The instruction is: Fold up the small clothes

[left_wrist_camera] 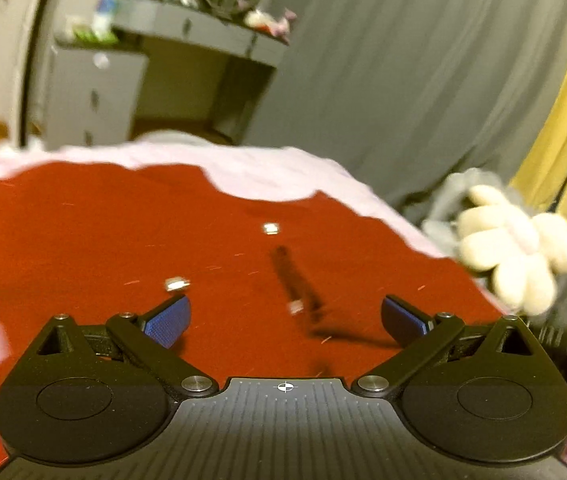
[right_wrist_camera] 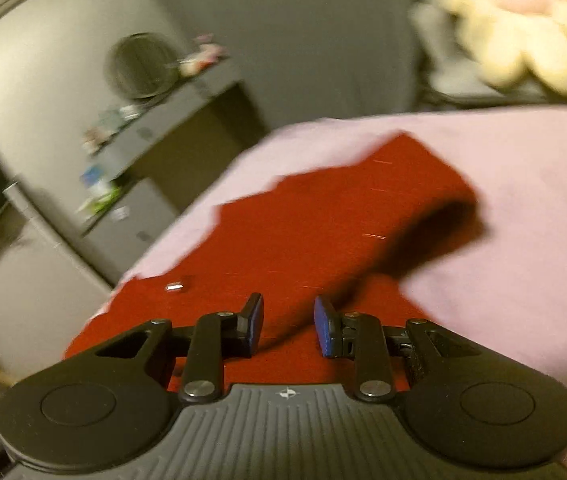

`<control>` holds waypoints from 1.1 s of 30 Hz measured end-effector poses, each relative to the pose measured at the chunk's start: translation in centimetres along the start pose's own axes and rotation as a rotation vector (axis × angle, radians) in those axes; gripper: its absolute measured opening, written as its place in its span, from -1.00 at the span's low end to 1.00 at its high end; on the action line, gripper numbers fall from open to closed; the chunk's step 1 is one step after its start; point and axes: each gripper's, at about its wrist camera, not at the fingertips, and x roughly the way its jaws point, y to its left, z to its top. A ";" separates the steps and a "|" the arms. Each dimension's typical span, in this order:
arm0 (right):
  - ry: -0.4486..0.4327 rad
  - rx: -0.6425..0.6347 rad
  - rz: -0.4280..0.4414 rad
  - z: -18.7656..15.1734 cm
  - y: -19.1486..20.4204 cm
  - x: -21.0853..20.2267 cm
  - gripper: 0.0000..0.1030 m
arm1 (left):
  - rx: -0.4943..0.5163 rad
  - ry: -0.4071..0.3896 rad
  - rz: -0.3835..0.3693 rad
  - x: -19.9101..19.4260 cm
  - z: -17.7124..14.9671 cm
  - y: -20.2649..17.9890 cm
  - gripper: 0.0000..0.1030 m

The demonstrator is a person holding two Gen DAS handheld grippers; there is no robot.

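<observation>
Right wrist view alone shows the red garment (right_wrist_camera: 323, 216) curled sleeve; both grippers (left_wrist_camera: 283, 320) (right_wrist_camera: 288, 326) hover spread, empty.

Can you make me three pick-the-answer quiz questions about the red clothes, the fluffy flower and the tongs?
1. Where does the red garment lie?
A. on the pink sheet
B. on the grey desk
C. on the floor

2. What colour is the flower plush?
A. green
B. cream
C. black

3. How are the left tongs?
A. shut on cloth
B. wide open, holding nothing
C. out of sight

Answers: 1 A, pink shows all round the red edges. 2 B, its petals are pale cream. 3 B, the blue pads stand far apart.
</observation>
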 end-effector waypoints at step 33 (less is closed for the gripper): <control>-0.012 0.260 0.176 -2.5 -2.8 4.5 -0.18 | -0.038 0.162 0.182 4.6 7.0 7.5 -0.28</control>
